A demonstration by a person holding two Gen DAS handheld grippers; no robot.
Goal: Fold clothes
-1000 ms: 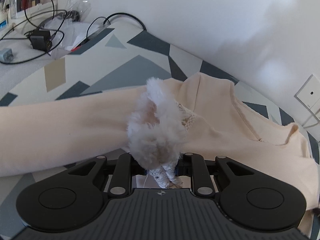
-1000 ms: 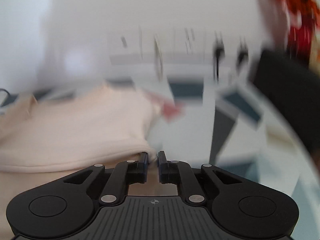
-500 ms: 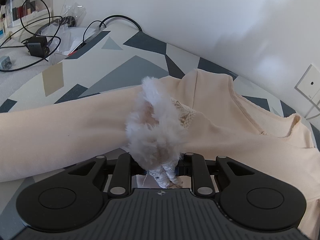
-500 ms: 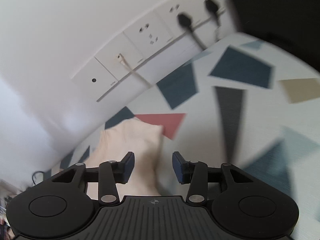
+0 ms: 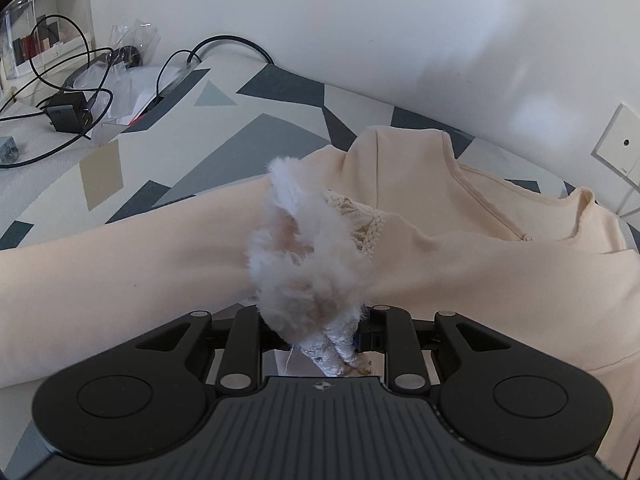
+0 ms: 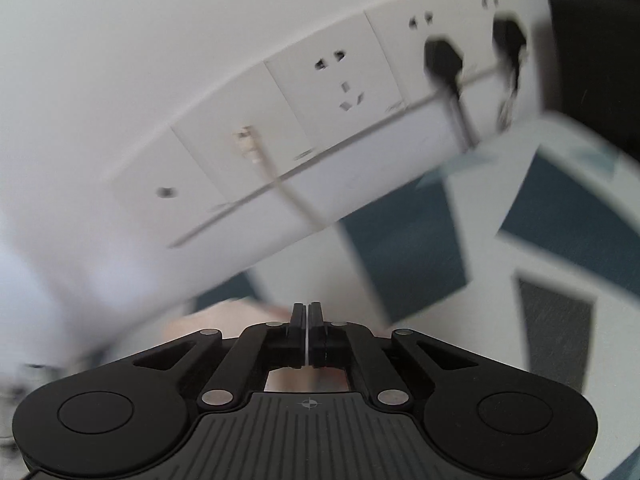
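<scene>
A cream long-sleeved top lies spread on the patterned table in the left wrist view. My left gripper is shut on its fluffy white sleeve cuff, holding it over the sleeve and body. A lace patch shows behind the cuff. In the blurred right wrist view, my right gripper has its jaws nearly together. A corner of the cream top lies just below and left of them; I cannot tell if fabric is between them.
Black cables and a charger, plastic bags and a clear box lie at the table's far left. A row of wall sockets with two black plugs runs along the wall close ahead of the right gripper.
The right gripper swung toward the wall sockets, opened half a second ago, and has now closed near the top's corner. The left gripper keeps its hold on the cuff and has barely shifted.
</scene>
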